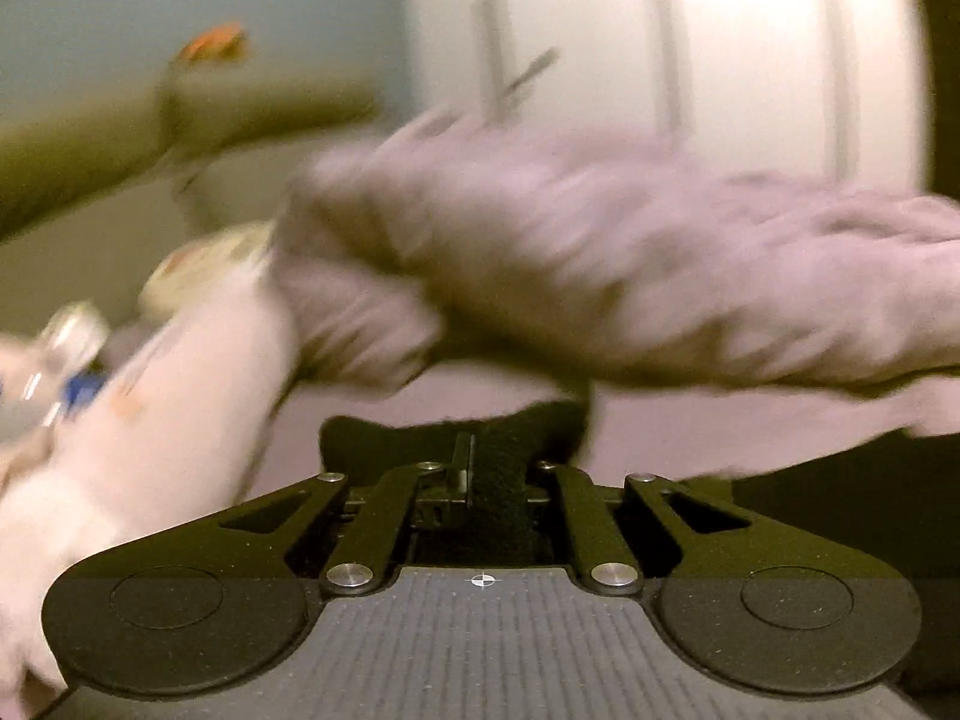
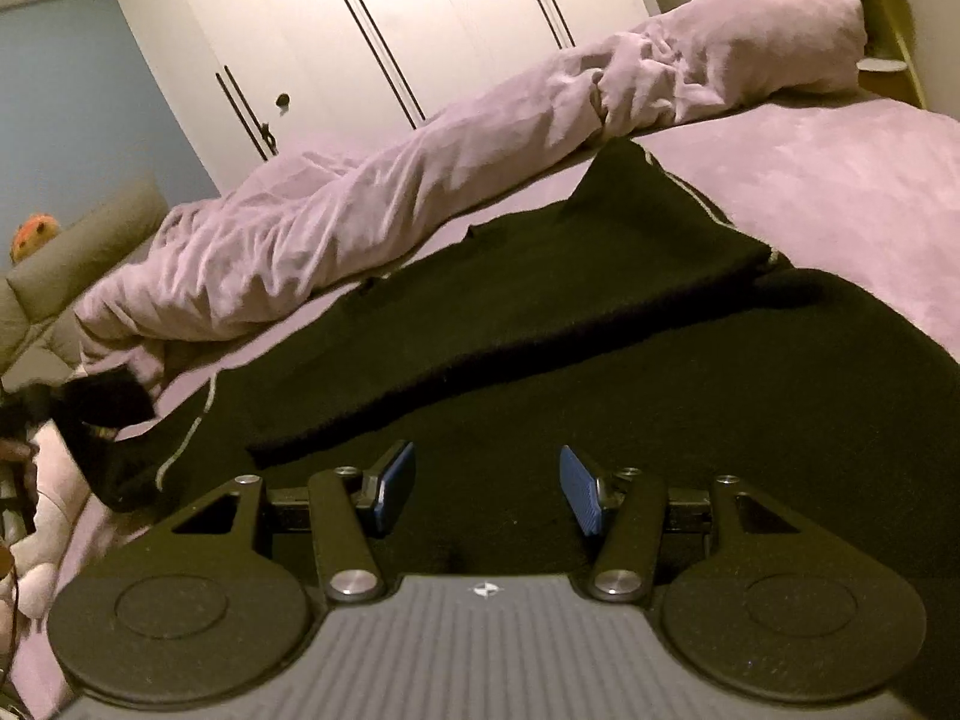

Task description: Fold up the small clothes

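1. Left gripper [image 1: 471,468]: my jaws are pinched narrow on a strip of the black garment [image 1: 510,420]. The view is motion-blurred, so I can't tell how deep the bite goes.
2. Right gripper [image 2: 487,489]: jaws wide, blue pads [image 2: 579,489] bare, holding nothing. It sits low over the garment's near panel; whether it touches the cloth I can't tell.
3. The black garment [image 2: 540,324] lies spread on the bed [image 2: 840,180], near edge toward me. One flap is already folded over the body, its edge running diagonally across the cloth. Pale piping shows at the far-right and left edges.
4. Step, my read: carry the pinched left end across to make the next fold. To do it well, I'd keep the held edge taut and low, lay it parallel to the existing fold line, and use the right gripper to pin the crease so the lower layer doesn't drag.
5. Only the right view shows the garment's full layout, the rumpled lilac duvet [image 2: 372,210] along the bed's far edge, and the wardrobe [image 2: 390,30].
6. Only the left view shows the actual pinch; everything beyond it is smeared.
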{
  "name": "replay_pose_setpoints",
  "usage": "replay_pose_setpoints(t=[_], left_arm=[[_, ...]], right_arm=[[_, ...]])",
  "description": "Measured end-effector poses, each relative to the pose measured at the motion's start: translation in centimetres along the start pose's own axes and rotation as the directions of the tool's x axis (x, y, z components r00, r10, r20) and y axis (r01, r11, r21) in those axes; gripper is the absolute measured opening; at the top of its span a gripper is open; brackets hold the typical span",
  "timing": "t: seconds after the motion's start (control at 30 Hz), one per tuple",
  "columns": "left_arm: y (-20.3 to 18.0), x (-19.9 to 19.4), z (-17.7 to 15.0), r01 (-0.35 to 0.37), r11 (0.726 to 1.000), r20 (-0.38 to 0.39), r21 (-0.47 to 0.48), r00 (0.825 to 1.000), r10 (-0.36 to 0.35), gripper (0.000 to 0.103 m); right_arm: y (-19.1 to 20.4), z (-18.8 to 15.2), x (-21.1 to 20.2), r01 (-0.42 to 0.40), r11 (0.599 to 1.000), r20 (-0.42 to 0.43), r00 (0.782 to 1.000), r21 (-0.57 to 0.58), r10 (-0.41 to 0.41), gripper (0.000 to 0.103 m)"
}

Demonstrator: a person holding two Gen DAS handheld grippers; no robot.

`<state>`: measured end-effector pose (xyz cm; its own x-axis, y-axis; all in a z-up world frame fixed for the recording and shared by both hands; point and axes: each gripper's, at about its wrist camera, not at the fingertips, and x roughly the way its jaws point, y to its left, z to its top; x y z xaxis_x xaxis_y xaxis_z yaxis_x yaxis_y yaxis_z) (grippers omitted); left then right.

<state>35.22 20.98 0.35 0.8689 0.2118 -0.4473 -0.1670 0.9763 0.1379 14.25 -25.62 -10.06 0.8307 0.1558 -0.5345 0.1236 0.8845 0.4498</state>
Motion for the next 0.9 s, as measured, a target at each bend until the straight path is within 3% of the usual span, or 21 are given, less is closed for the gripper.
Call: replay_pose_setpoints(t=[0.07, 0.2, 0.3, 0.33, 0.37, 0.5, 0.57, 0.6, 0.77, 0.9], left_arm=[[-3.9, -3.0, 0.7, 0.098, 0.994, 0.069, 0.048, 0.992, -0.101, 0.009], [-12.2, -8.6, -0.3, 0.289, 0.949, 0.126, 0.125, 0.944, -0.304, 0.010], [-17.0, -10.2, -3.2, 0.404, 0.906, 0.066, 0.129, 0.908, -0.414, 0.020], [-18.5, -10.1, -4.5, 0.429, 0.894, 0.024, 0.126, 0.900, -0.435, 0.031], [-19.5, -9.7, -5.7, 0.438, 0.890, -0.024, 0.125, 0.898, -0.438, 0.051], [-21.9, -8.0, -10.3, 0.406, 0.903, -0.231, 0.140, 0.900, -0.369, 0.069], [-21.1, -8.0, -11.4, 0.396, 0.909, -0.271, 0.128, 0.896, -0.352, 0.089], [-20.2, -8.3, -11.7, 0.377, 0.920, -0.273, 0.108, 0.901, -0.337, 0.094], [-15.5, -10.0, -12.2, 0.301, 0.953, -0.322, -0.024, 0.901, -0.292, 0.097], [-12.0, -10.2, -13.0, 0.210, 0.975, -0.360, -0.076, 0.906, -0.223, 0.097]], right_arm=[[-0.2, 0.1, -0.6, -0.004, 1.000, 0.011, 1.000, 0.002, 0.004, 0.056], [-0.8, 0.3, -1.8, -0.017, 0.999, 0.030, 0.999, 0.027, 0.016, 0.058], [-1.6, 0.7, -2.2, -0.031, 0.998, 0.034, 0.999, 0.060, 0.029, 0.060], [-1.8, 0.8, -2.2, -0.038, 0.997, 0.031, 0.999, 0.074, 0.036, 0.061], [-2.1, 1.0, -2.2, -0.048, 0.995, 0.026, 0.999, 0.090, 0.046, 0.061], [-2.9, 1.3, -1.4, -0.082, 0.985, -0.006, 0.996, 0.149, 0.084, 0.061], [-3.1, 1.4, -0.9, -0.103, 0.979, -0.017, 0.994, 0.177, 0.107, 0.062], [-3.1, 1.4, -0.5, -0.120, 0.974, -0.021, 0.992, 0.193, 0.127, 0.063], [-2.4, 1.4, 3.0, -0.189, 0.932, -0.054, 0.975, 0.309, 0.216, 0.064], [-0.8, 1.1, 6.9, -0.240, 0.868, -0.105, 0.944, 0.434, 0.314, 0.064]])
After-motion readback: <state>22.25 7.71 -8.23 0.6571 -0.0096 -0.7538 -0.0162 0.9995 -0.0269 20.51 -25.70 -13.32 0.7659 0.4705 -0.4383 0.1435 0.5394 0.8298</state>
